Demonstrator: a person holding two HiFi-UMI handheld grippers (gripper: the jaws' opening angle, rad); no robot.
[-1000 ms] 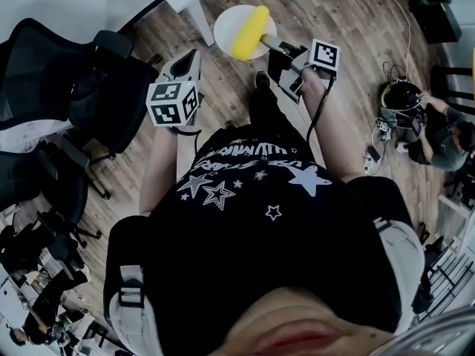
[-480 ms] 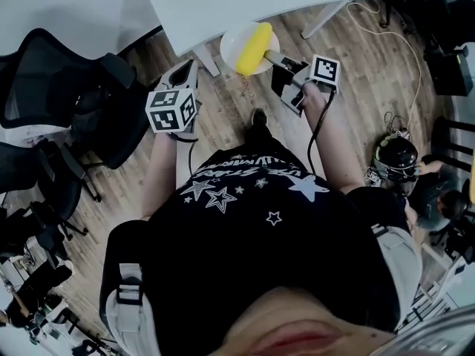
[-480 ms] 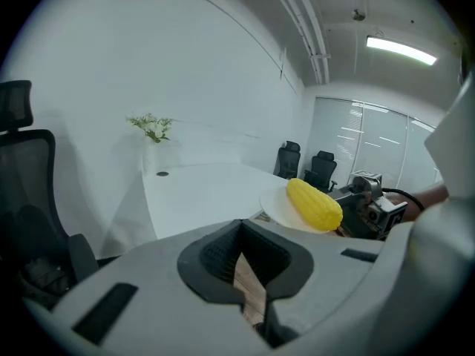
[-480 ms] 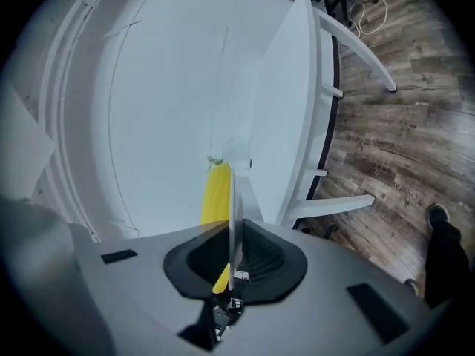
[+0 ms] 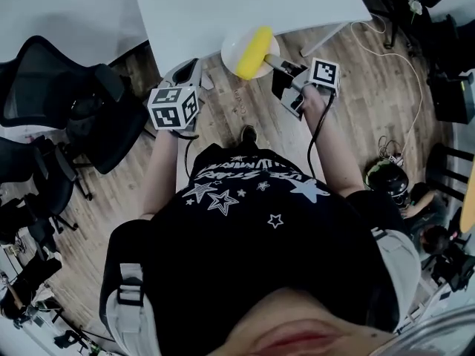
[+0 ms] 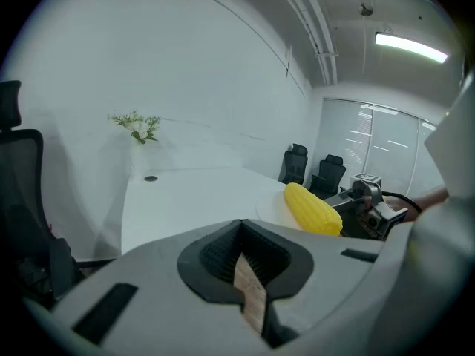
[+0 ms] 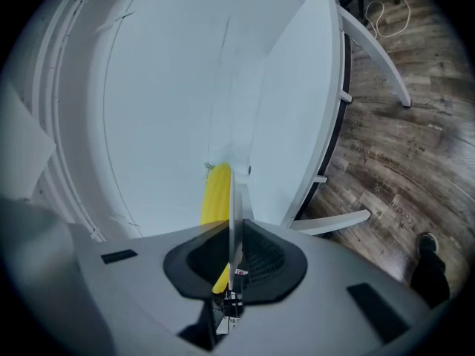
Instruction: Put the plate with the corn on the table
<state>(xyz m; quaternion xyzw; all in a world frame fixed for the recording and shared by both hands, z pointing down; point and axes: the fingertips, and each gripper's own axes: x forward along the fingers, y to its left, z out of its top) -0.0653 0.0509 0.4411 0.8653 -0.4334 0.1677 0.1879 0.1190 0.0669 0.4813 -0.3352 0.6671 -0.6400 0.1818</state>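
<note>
My right claw (image 5: 272, 59) grips the rim of the plate (image 5: 232, 44), holding it level so the corn (image 5: 252, 52) cannot roll off, at the near edge of the white tabletop (image 5: 223, 6). My left claw (image 5: 187, 70) hangs empty to its left, jaws together.

Left tool (image 6: 243, 267): jaws closed together, nothing gripped. The white counter (image 6: 185, 199) lies ahead, with a round cable port (image 6: 151, 178) in its top. At right, a yellow corn cob (image 6: 313, 208) rests on a white plate (image 6: 269, 208). The right tool (image 6: 347, 201) is just behind the cob. Two black office chairs (image 6: 312, 173) stand beyond.
</note>
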